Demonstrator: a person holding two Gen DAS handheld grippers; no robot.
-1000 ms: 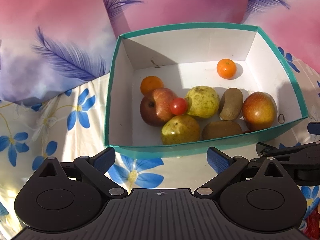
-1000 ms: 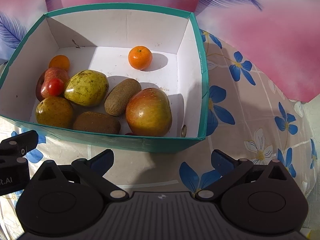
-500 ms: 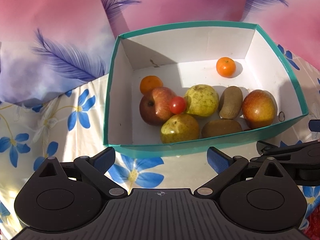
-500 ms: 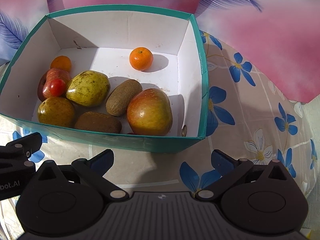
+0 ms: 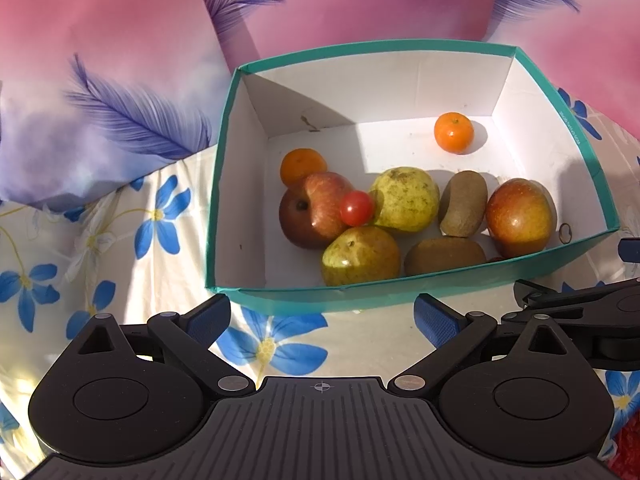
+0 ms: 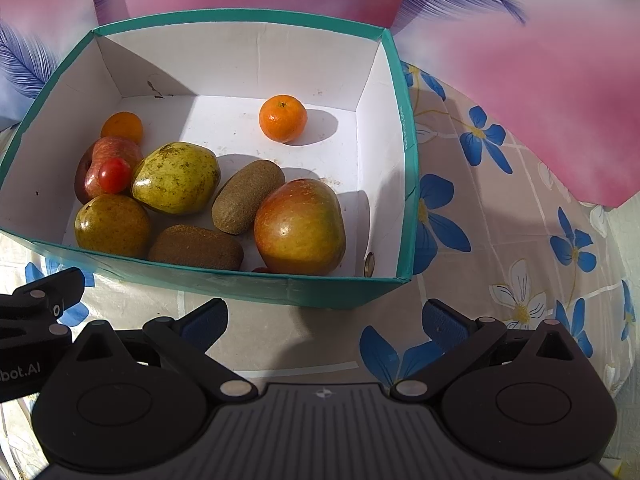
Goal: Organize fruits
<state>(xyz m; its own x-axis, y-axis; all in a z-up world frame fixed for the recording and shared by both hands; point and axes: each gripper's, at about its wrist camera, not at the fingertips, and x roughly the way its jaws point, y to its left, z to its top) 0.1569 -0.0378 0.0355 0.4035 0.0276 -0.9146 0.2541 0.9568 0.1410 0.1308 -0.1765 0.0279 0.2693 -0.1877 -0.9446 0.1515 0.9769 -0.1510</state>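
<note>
A teal box (image 5: 400,294) (image 6: 280,290) with a white inside holds several fruits: two apples (image 5: 314,216) (image 5: 520,218), two pears (image 5: 404,200) (image 5: 360,256), two kiwis (image 5: 462,204) (image 5: 444,256), two mandarins (image 5: 454,134) (image 5: 302,166) and a cherry tomato (image 5: 356,208). In the right wrist view the big apple (image 6: 300,228) and a mandarin (image 6: 283,118) are nearest. My left gripper (image 5: 322,316) is open and empty in front of the box. My right gripper (image 6: 324,318) is open and empty in front of the box's right corner.
The box sits on a cloth with blue flowers (image 5: 276,344) (image 6: 500,200). Pink and purple feather-print cushions (image 5: 100,80) (image 6: 520,60) rise behind it. The other gripper shows at the right edge (image 5: 592,312) and at the left edge (image 6: 32,312).
Both views have drawn back and down a little from the box. The fruits have not moved. Both grippers stay open.
</note>
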